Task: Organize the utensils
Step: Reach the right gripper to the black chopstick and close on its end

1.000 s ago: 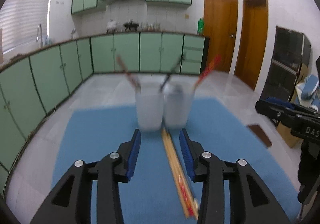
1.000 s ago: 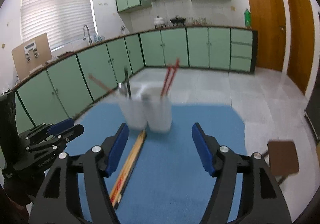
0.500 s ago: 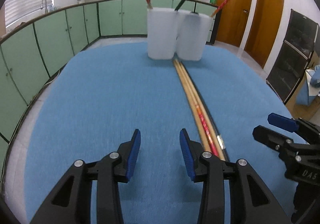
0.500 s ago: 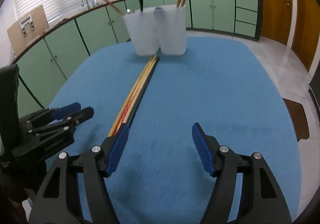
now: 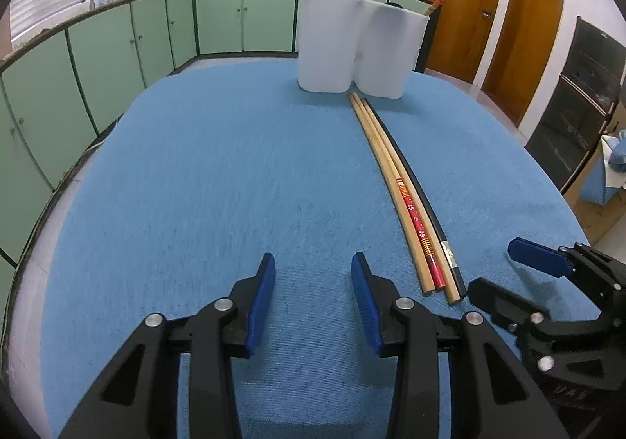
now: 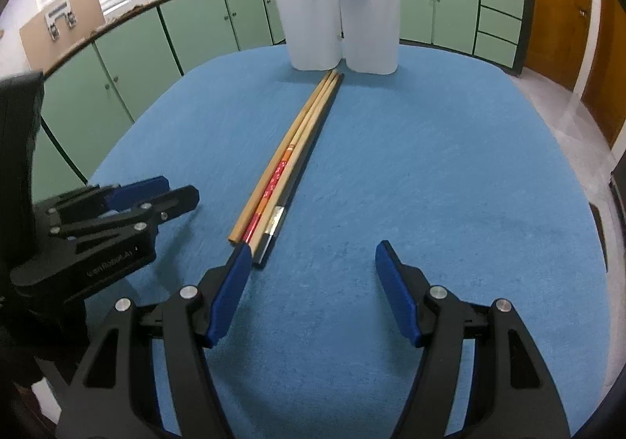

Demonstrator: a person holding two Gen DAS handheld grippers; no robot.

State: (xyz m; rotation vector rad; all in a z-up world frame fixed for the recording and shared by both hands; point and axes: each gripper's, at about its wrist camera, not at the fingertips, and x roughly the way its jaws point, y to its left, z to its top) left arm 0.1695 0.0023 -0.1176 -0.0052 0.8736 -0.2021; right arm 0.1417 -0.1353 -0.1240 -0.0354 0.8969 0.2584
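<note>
So the chopsticks (image 5: 407, 204) were lying bunched together on the blue tablecloth (image 5: 195, 184), far tips nearly touching two white cups (image 5: 354, 47) that already had a few sticks poking out. The left gripper (image 5: 311, 274) sat just left of the near ends, jaws apart and empty. The right gripper (image 6: 313, 267) was spread wider, also empty, its left pad (image 6: 231, 290) right beside those ends.

- Tabletop (image 5: 195, 173): blue cloth.
- Cups (image 5: 354, 47) beyond the tongs: white.
- Chopsticks (image 5: 395, 180) between both tongs: tan, black, one red with floral pattern.
- Tongs' pads (image 6: 231, 294): blue.
</note>
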